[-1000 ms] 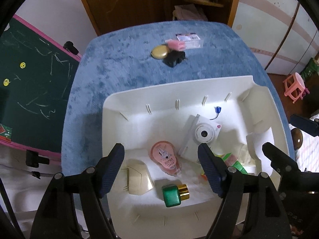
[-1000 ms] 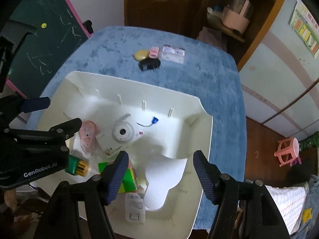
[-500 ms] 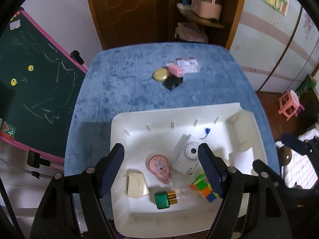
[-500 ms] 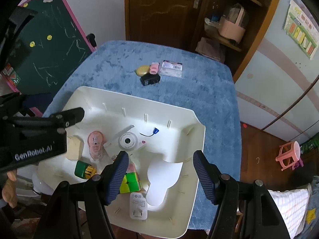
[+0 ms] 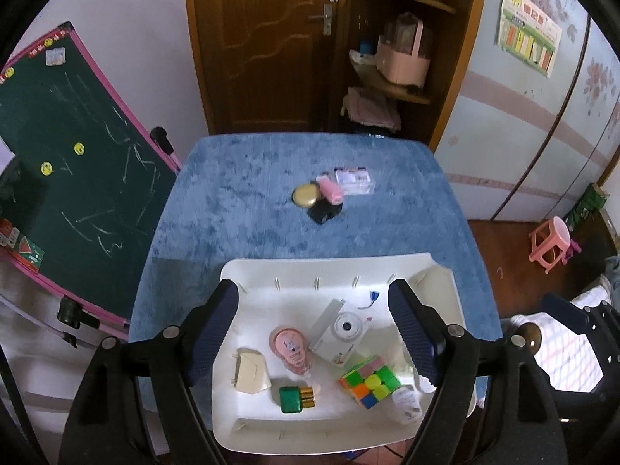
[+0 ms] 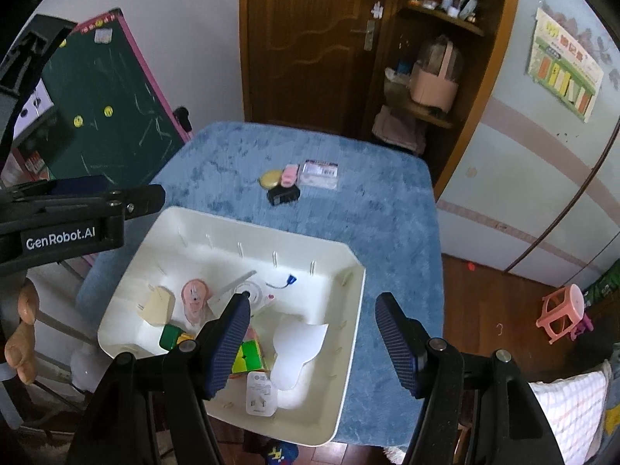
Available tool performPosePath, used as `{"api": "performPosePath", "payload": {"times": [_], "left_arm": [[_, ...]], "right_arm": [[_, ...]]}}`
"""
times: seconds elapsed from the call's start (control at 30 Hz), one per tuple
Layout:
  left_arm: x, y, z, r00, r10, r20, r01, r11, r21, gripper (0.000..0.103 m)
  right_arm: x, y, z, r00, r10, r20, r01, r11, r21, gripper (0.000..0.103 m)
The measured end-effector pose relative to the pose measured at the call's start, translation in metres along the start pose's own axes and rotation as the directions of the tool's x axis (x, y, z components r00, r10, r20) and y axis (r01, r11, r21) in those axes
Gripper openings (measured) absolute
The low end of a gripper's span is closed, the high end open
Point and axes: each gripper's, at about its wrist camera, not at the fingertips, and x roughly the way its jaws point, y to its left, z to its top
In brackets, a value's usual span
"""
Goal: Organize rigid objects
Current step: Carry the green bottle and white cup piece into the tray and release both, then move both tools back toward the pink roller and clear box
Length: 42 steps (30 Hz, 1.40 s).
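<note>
Blue-covered table point(image 5: 240, 209) carries a white tray point(image 5: 333, 267) with cube point(image 5: 369, 381), camera point(image 5: 341, 331) and charger point(image 6: 261, 393) inside. Left gripper point(image 5: 314, 333) empty, jaws opening wide; right gripper point(image 6: 310, 343) spread, empty, above tray.

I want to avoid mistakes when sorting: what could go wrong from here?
1. The white tray sticks out past the table's near edge; pressing there might tip it.
2. The gold disc, pink piece and black adapter touch each other, so grabbing one could push its neighbours.
</note>
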Motion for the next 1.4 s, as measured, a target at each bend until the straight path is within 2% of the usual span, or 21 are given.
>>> {"api": "performPosePath", "payload": {"times": [0.4, 0.57, 0.73, 0.83, 0.93, 1.03, 1.27, 1.4], "left_arm": [[-0.018, -0.001, 0.035, 0.996, 0.036, 0.08, -0.035, 0.999, -0.005, 0.085], [-0.004, 0.006, 0.057, 0.995, 0.045, 0.088, -0.046, 0.999, 0.01, 0.085], [0.019, 0.014, 0.077, 0.998, 0.028, 0.06, -0.03, 0.999, 0.033, 0.085], [0.039, 0.019, 0.091, 0.999, 0.016, 0.033, -0.018, 0.998, 0.064, 0.085], [0.065, 0.027, 0.104, 1.0, 0.003, -0.021, -0.001, 0.996, 0.089, 0.085], [0.096, 0.034, 0.116, 0.996, -0.02, -0.091, 0.028, 0.995, 0.092, 0.085], [0.169, 0.031, 0.13, 0.971, -0.083, -0.223, 0.099, 0.993, 0.06, 0.085], [0.213, 0.019, 0.131, 0.949, -0.124, -0.289, 0.138, 0.99, 0.029, 0.085]], "right_arm": [[-0.019, -0.017, 0.03, 0.997, 0.009, 0.078, -0.009, 1.0, 0.003, 0.068], [-0.008, -0.029, 0.056, 0.997, 0.007, 0.078, -0.01, 0.999, 0.036, 0.068], [0.007, -0.04, 0.087, 0.998, 0.007, 0.062, -0.011, 0.997, 0.079, 0.068], [0.02, -0.045, 0.109, 0.999, 0.008, 0.047, -0.012, 0.995, 0.098, 0.068], [0.043, -0.047, 0.134, 1.0, 0.015, 0.009, -0.016, 0.993, 0.113, 0.075], [0.069, -0.046, 0.154, 0.999, 0.022, -0.026, -0.019, 0.993, 0.12, 0.076], [0.148, -0.045, 0.203, 0.988, 0.063, -0.138, -0.041, 0.987, 0.156, 0.076], [0.207, -0.054, 0.226, 0.964, 0.137, -0.227, -0.089, 0.974, 0.21, 0.076]]}}
